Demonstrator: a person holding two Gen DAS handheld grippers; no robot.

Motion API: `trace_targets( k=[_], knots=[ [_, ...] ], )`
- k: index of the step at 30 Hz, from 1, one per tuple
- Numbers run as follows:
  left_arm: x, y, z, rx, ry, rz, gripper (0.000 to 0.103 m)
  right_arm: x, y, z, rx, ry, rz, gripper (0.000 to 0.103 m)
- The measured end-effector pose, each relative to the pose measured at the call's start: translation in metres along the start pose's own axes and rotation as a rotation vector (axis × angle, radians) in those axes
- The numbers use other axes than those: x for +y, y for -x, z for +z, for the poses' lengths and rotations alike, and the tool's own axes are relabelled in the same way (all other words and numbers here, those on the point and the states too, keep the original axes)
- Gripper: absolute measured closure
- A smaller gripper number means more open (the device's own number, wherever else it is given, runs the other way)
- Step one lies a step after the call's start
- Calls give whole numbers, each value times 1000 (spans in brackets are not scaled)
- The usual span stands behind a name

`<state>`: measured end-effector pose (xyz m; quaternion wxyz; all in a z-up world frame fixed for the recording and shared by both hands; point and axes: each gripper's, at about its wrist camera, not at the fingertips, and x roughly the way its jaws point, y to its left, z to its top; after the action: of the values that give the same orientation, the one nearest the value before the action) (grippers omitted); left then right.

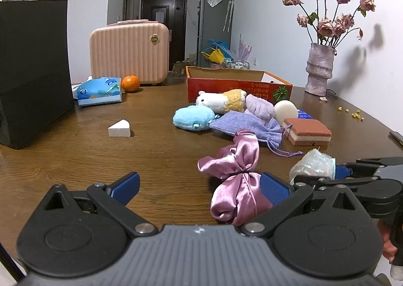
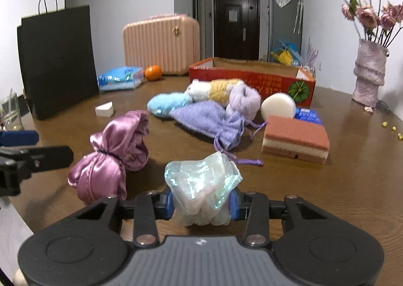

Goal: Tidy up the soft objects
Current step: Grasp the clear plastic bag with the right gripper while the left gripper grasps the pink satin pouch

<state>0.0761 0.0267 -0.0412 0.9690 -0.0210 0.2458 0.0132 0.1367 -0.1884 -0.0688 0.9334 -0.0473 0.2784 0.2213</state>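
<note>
Between my right claw's pads: crumpled iridescent plastic pouch, held. Left claw wide, beside pink satin bag. Next, probably: carry pouch to red cardboard box ahead.

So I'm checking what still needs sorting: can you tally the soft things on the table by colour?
Purple or pink-purple: 3 (satin bag, knit pouch, fluffy scrunchie)
Blue: 1 (plush)
White: 3 (hamster plush, round sponge, wedge sponge)
Brown: 1 (sponge block)
Iridescent: 1 (pouch, in right gripper)
Total: 9
</note>
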Motion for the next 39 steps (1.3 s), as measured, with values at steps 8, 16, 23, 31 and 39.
trace_targets(
  k=[8,16,23,31,39],
  knots=[
    [-10,-5,6,7,-18,-27,0,-13,23,4,-87,-22,-41,64],
    [-23,-22,16,61,-51,-34,0,-27,22,2,-86,-54,-67,64],
    [-32,-41,21,97,-66,-26,0,-31,21,1,-88,-61,-72,64],
    [-40,-63,19,138,-88,-15,0,-32,17,1,-83,-64,-74,64],
    [-41,-80,15,174,-76,-2,0,-33,12,0,-72,-67,-73,64]
  ],
)
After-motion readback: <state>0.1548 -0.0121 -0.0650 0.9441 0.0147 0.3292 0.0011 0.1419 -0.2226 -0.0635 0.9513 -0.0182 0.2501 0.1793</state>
